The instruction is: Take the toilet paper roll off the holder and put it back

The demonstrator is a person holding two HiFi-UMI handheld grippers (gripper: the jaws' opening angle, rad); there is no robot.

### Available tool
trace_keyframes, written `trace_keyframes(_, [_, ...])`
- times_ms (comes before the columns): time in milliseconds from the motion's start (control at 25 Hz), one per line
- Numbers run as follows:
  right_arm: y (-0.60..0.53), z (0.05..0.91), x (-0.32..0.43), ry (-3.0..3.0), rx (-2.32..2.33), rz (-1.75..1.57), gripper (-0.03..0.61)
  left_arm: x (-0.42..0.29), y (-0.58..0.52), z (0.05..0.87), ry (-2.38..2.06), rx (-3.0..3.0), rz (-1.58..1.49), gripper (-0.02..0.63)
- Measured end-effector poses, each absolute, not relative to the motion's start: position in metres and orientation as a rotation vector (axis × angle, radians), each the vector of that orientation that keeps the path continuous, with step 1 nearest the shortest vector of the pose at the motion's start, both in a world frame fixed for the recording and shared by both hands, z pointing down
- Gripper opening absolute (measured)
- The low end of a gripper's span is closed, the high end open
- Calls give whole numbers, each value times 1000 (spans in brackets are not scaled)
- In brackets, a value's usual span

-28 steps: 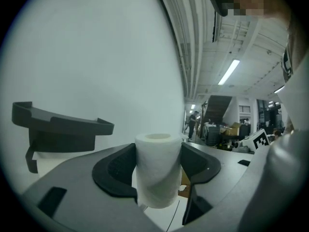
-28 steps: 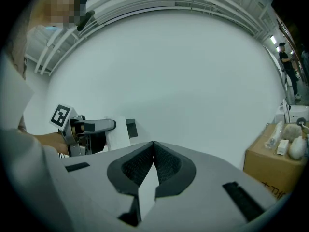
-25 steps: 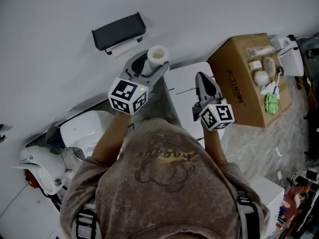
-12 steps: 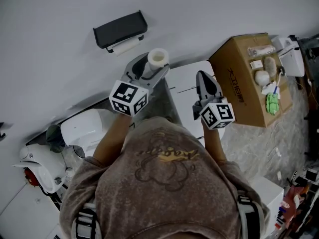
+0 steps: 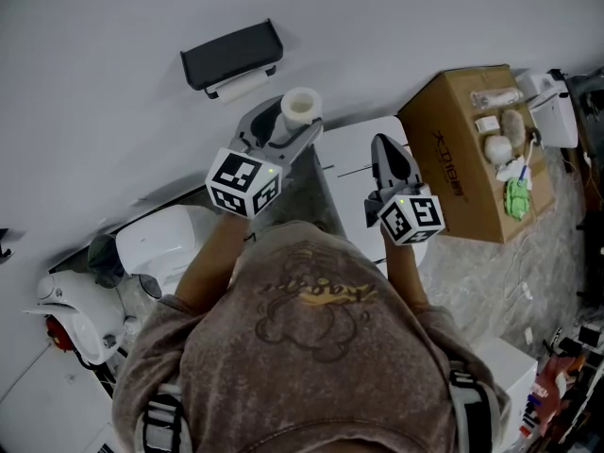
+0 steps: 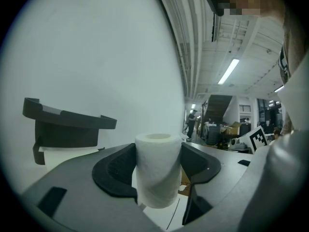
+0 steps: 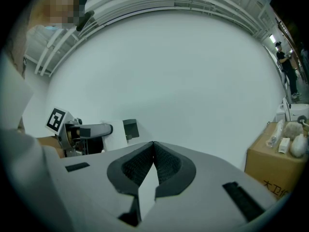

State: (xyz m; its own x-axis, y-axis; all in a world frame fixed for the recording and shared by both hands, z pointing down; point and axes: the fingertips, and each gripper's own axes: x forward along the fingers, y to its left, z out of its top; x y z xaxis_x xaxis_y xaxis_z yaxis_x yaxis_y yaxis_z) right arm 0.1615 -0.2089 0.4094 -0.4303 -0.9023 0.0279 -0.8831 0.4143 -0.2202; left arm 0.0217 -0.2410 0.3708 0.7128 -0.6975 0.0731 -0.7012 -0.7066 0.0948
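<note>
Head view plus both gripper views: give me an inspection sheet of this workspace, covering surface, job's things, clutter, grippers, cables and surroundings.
Surface: plain white wall.
Job's things: black holder mounted on the wall; toilet paper roll off it, upright.
Clutter: cardboard box with small items on top; white fixture at lower left.
Grippers: left gripper shut on the toilet paper roll; right gripper shut, empty.
Cables: nothing seen.
Surroundings: open hall with ceiling lights in the left gripper view.

Left tongs (image 5: 283,130) grip the roll (image 5: 300,105); right tongs (image 5: 385,146) appear closed.
</note>
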Motion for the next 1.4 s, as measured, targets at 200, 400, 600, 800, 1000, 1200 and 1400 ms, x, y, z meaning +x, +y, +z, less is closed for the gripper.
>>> trace_keyframes(200, [-209,410,155,2574,-1600,-310,-2,17,-246,349,-1160,2835,19,296])
trace_keyframes(400, [-209,410,149,2591,-1577,-314,-2,10,-257,313,-1184,2874,-28,296])
trace_keyframes(600, [-210,410,143,2603,-1562,-314,-2,-10,-274,271,-1262,2921,-89,296])
trace_keyframes(800, [-210,410,141,2611,-1553,-317,-2,-33,-291,240,-1357,2927,-105,296])
trace_keyframes(1000, [-212,412,140,2617,-1548,-326,-2,-51,-303,224,-1416,2919,-111,296])
trace_keyframes(1200, [-215,413,133,2639,-1524,-332,-2,-71,-312,218,-1474,2897,-95,296])
trace_keyframes(1400, [-220,415,124,2658,-1497,-337,-2,-99,-319,217,-1559,2856,-73,296])
